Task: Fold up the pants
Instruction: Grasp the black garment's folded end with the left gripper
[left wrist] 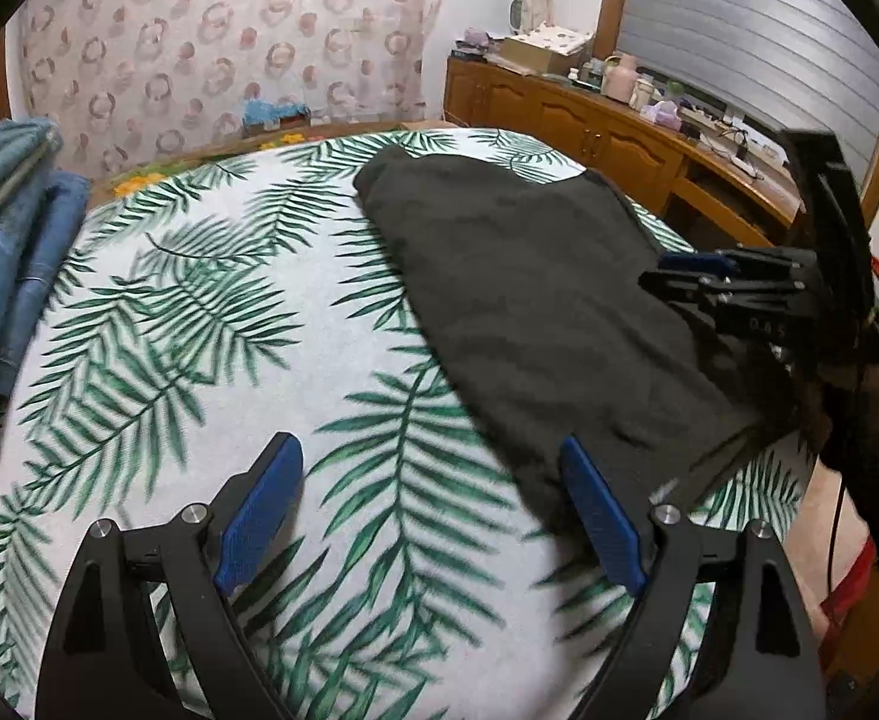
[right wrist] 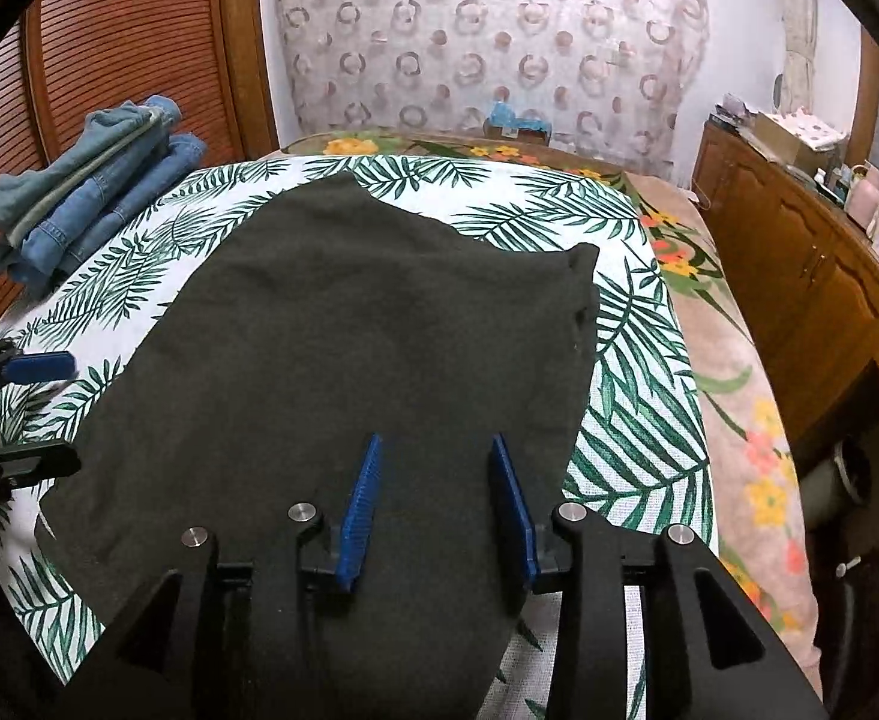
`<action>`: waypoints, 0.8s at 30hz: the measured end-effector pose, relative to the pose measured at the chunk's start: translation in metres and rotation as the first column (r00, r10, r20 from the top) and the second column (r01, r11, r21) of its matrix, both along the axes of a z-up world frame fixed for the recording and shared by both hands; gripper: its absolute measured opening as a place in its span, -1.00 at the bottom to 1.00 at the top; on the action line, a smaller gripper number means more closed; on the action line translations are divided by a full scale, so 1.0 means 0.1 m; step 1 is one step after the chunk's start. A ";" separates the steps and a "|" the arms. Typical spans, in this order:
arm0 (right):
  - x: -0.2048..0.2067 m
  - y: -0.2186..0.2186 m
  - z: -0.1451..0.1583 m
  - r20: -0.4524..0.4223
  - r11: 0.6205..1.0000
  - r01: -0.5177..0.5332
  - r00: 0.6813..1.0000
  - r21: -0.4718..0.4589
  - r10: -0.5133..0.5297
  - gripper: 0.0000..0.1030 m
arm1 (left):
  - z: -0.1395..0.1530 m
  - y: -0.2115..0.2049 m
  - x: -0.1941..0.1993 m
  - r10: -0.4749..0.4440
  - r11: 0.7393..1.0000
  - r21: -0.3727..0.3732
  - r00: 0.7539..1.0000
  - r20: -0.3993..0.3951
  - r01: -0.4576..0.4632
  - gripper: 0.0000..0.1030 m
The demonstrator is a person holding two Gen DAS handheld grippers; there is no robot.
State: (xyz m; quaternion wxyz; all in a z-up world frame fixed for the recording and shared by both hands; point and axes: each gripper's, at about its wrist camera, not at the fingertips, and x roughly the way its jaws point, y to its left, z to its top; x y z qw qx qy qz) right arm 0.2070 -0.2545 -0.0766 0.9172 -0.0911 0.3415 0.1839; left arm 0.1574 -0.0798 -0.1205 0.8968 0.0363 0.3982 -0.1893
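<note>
Right gripper (right wrist: 433, 504) is hovering over the near end of the dark pants (right wrist: 349, 348), jaws partly apart, pads gripping nothing. Left gripper (left wrist: 433, 516) is standing wide open over the leaf-print sheet (left wrist: 199, 312), empty, one pad beside the pants' edge. Pants are lying folded on the sheet. Folded jeans (right wrist: 97, 204) are sitting far left.

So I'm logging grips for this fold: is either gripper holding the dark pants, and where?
Nothing is held. Left gripper and right gripper both stand open over the dark pants.
</note>
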 end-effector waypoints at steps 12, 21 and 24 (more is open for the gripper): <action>-0.02 0.00 0.02 0.004 1.000 0.006 1.000 -0.001 -0.006 -0.23 | 0.09 -0.12 -0.40 -0.083 0.996 0.044 0.994 0.068 0.080 0.19; -0.02 0.00 0.02 0.006 1.000 0.006 1.000 -0.006 -0.006 -0.23 | 0.06 -0.35 -0.44 -0.170 0.984 0.057 0.984 0.049 0.168 -0.32; -0.03 0.00 0.02 0.005 1.000 0.006 1.000 -0.005 -0.006 -0.23 | 0.03 -0.42 -0.44 -0.187 0.980 0.081 0.982 0.040 0.183 -0.32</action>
